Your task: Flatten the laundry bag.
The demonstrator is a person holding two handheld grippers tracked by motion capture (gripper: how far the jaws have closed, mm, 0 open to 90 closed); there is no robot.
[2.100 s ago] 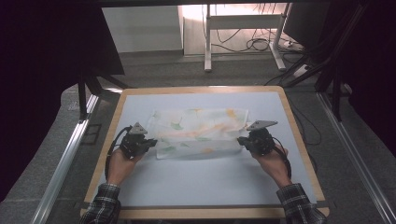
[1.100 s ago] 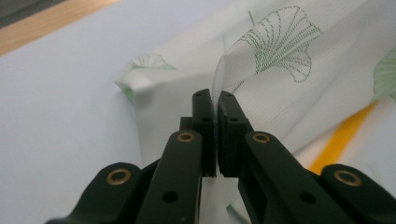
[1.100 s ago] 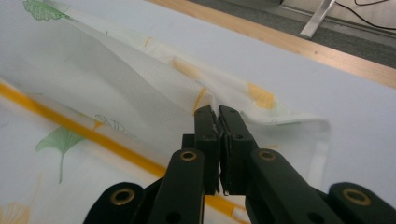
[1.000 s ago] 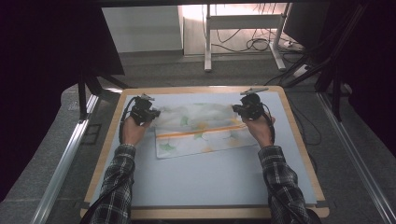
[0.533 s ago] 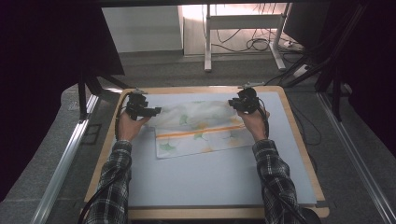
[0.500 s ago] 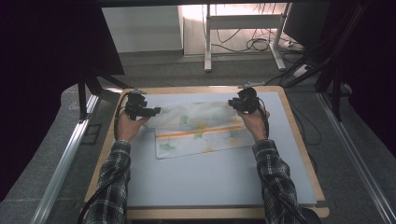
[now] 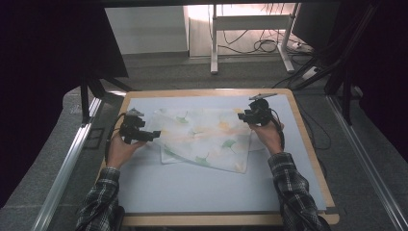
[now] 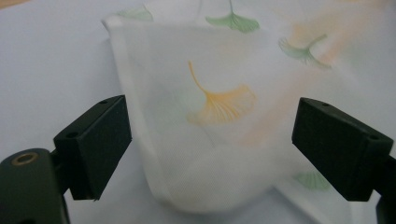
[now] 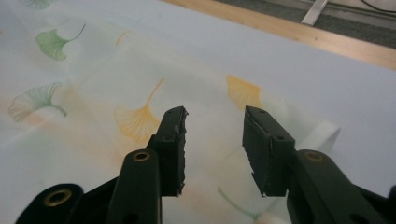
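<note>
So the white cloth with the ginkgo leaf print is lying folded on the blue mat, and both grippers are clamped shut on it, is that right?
Not quite. The cloth does lie folded on the blue mat, but neither gripper is clamped on it. The left gripper has its jaws spread wide in the left gripper view, and the right gripper shows a clear gap in the right gripper view. Both have just been opening.

Your sleeves: dark plaid flannel w/ light check lines, both arms. Left gripper (image 7: 144, 135) & right gripper (image 7: 251, 114): black bodies, black cables looping off each, grey 3-corner plate on top. Jaws = black rectangular blocks w/ small screw holes; brass-coloured bushings at arm pivots.
</note>
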